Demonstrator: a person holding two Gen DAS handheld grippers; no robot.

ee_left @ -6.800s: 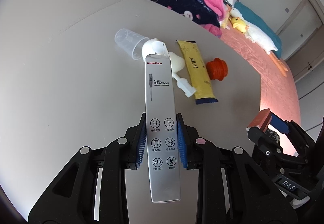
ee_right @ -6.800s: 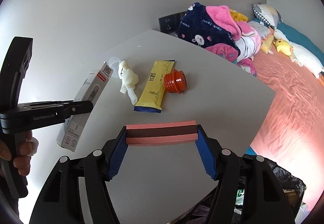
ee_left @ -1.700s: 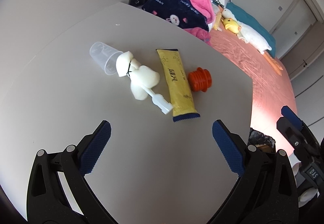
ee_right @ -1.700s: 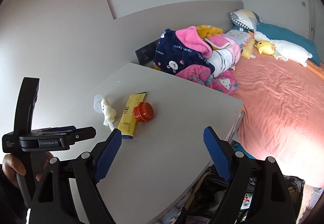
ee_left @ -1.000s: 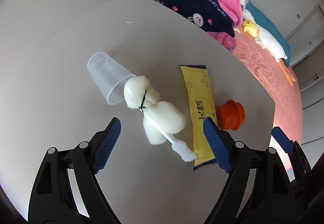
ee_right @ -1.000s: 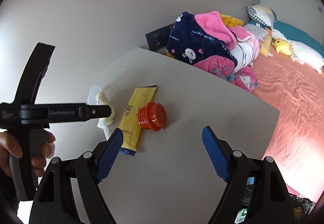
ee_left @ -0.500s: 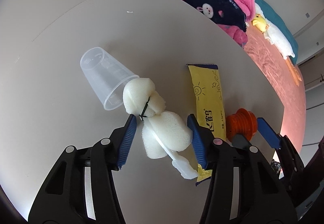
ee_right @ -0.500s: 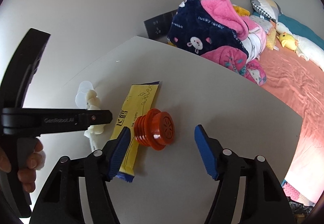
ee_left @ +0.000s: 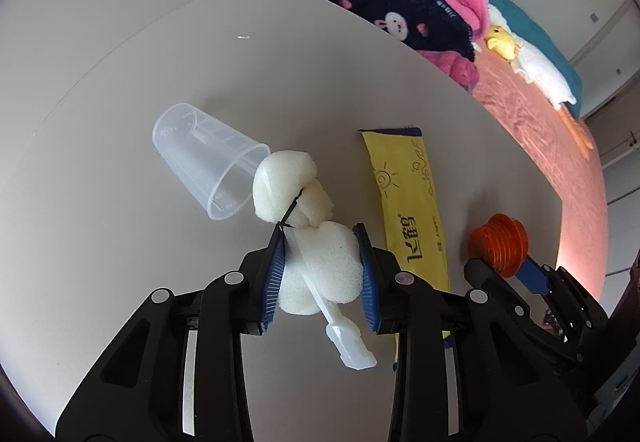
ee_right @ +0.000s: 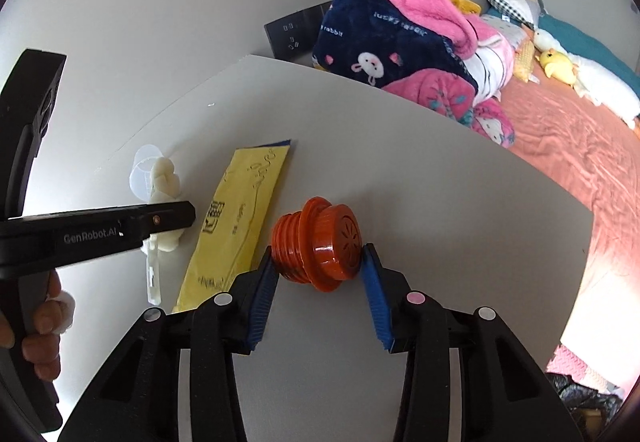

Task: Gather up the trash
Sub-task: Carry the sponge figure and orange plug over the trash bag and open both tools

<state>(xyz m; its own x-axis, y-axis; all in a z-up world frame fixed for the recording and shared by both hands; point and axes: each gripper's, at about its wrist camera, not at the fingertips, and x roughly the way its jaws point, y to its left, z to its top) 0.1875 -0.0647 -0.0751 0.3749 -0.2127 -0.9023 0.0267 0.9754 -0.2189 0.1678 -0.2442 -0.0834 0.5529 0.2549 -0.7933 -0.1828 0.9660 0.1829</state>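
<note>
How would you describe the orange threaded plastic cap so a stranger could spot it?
On the grey table, look right of the flat yellow snack wrapper. The orange ribbed plastic cap lies on its side there, the only round, orange item.

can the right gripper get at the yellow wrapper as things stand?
Probably not right away. The right gripper has its jaws closing around the orange cap, so it is occupied. The yellow wrapper lies flat beside the cap with nothing on top; once the cap is dropped, the way looks free.
</note>
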